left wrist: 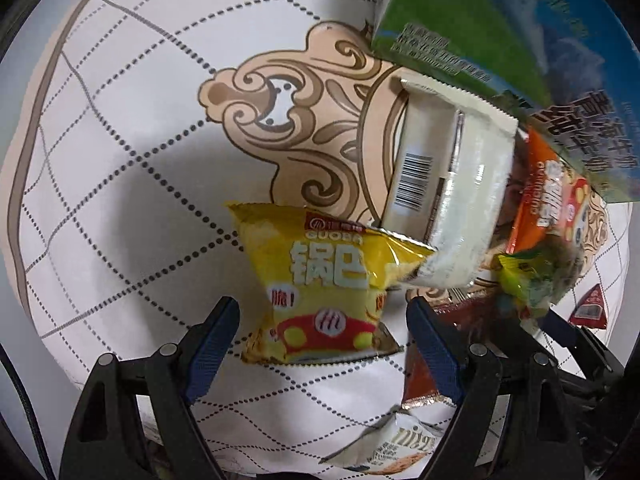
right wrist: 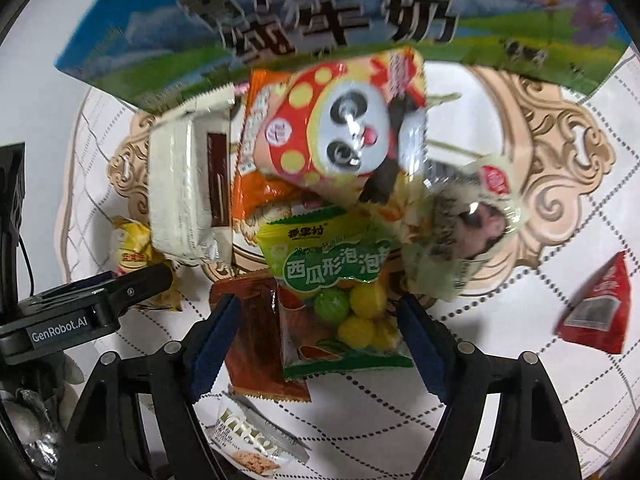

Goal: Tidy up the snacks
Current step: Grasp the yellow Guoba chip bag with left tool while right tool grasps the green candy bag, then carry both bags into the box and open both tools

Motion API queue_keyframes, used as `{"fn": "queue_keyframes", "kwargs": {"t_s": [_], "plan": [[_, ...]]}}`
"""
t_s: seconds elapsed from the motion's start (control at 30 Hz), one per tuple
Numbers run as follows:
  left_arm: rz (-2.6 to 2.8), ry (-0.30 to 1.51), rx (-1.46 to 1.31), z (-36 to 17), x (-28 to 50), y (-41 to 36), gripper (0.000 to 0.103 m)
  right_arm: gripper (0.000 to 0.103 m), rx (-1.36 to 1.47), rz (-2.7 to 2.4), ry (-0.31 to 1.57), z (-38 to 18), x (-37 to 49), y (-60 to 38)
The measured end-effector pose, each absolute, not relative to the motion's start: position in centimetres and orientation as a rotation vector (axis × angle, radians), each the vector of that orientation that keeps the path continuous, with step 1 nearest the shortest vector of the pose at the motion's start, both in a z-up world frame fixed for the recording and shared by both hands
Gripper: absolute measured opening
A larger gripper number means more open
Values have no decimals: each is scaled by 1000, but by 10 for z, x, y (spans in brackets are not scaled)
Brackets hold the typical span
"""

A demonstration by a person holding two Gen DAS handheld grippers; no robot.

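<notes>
I hang my left gripper (left wrist: 322, 328) open astride the yellow packet (left wrist: 320, 284), ready to pinch; my right gripper (right wrist: 316, 334) straddles the green candy bag (right wrist: 340, 300), open, not yet gripping.

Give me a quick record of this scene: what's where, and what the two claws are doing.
surface: white patterned tablecloth
left gripper: open, straddling the yellow snack bag, pads not pressing it
right gripper: open, around the green gum bag
pile: panda snack bag on top, white packet beside it
behind the pile: milk carton box
off to the side: red triangular packet
</notes>
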State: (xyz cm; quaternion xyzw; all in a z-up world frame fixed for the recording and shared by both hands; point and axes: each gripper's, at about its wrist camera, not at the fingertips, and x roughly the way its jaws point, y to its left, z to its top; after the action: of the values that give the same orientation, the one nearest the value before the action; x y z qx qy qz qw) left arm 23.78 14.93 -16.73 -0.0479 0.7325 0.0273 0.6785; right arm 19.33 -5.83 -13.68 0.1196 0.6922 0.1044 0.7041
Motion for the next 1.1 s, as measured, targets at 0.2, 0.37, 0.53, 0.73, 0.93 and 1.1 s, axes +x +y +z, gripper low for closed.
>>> {"fn": "queue_keyframes", "kwargs": {"t_s": [0.2, 0.37, 0.53, 0.73, 0.93, 1.1], "plan": [[66, 1621, -113, -173, 240, 149, 81, 70, 248, 207, 1530, -144, 194, -55], [75, 1594, -126, -171, 241, 155, 51, 54, 246, 190, 1513, -145, 197, -66], [79, 1556, -141, -158, 228, 160, 44, 51, 229, 197, 1494, -140, 190, -71], [53, 1536, -159, -136, 197, 156, 44, 51, 271, 227, 1481, -122, 166, -85], [-35, 1479, -197, -92, 175, 134, 44, 51, 332, 263, 1428, -81, 153, -105], [-134, 1376, -217, -36, 189, 109, 44, 51, 391, 291, 1341, -25, 154, -125]]}}
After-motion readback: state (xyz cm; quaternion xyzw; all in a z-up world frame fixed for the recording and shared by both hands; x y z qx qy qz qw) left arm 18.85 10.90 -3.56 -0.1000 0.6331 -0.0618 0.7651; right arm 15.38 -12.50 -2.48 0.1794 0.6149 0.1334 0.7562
